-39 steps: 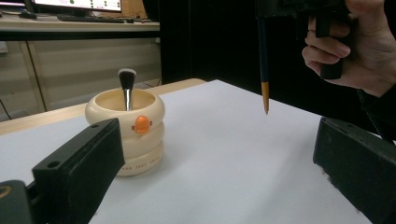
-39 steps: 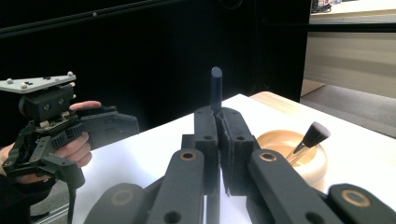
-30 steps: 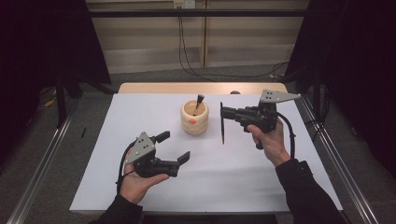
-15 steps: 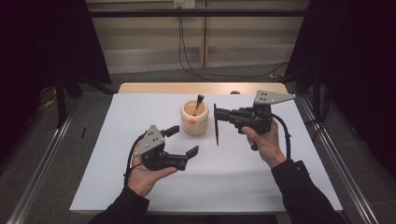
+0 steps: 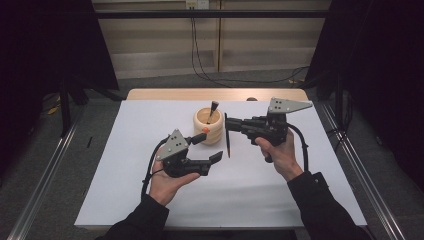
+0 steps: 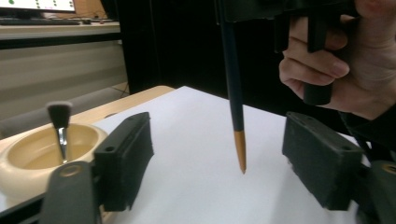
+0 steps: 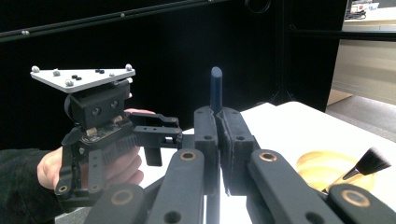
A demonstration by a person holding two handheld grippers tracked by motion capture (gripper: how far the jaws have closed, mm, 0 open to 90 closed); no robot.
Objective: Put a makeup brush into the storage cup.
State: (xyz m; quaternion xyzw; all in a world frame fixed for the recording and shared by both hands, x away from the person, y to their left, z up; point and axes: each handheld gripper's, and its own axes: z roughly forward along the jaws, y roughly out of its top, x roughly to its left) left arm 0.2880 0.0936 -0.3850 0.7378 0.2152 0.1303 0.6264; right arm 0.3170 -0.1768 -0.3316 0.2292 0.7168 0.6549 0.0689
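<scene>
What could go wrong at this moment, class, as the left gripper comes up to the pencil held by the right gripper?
1. The left gripper, jaws just closing with nothing between them, could knock the hanging pencil askew in the right gripper.
2. Its upper jaw sits close beside the wooden bowl and might nudge it or the brush inside.

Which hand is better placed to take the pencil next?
Left: its hand-held gripper is open with the hanging pencil between its jaws; the right hand-held gripper is already clamped on it.
</scene>
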